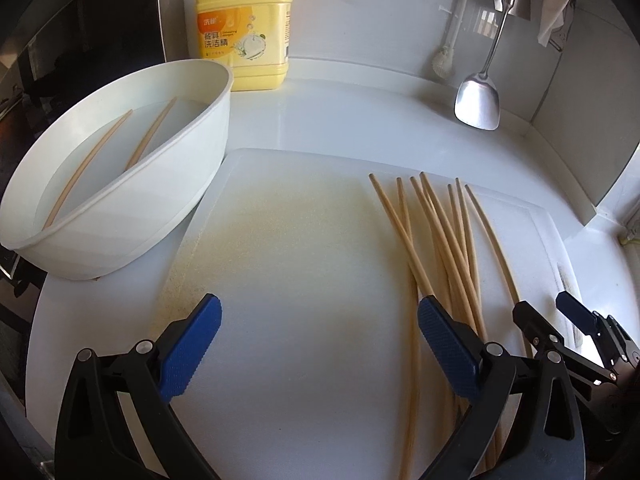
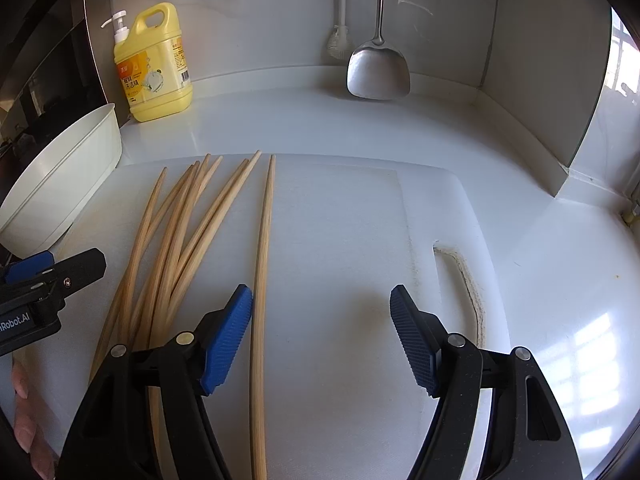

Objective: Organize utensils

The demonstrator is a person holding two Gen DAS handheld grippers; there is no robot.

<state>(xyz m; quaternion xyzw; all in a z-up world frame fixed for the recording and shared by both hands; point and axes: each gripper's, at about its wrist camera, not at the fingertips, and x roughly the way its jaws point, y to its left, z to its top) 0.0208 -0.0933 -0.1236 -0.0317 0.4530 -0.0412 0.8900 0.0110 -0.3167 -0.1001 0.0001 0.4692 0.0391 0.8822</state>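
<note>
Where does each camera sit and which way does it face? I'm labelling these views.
Left wrist: on the left tool, angled down at the white cutting board and white oval basin; the right tool shows.
Right wrist: on the right tool, angled down over the board; a fingertip shows.
Shared: loose wooden chopsticks, yellow detergent jug, steel spatula.

Bare board (image 1: 300, 240) left of chopsticks (image 1: 440, 240)

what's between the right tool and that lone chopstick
Nothing visible. The right tool is open, and the lone chopstick lies bare on the board, just inside its left finger, apart from the pile.
</note>
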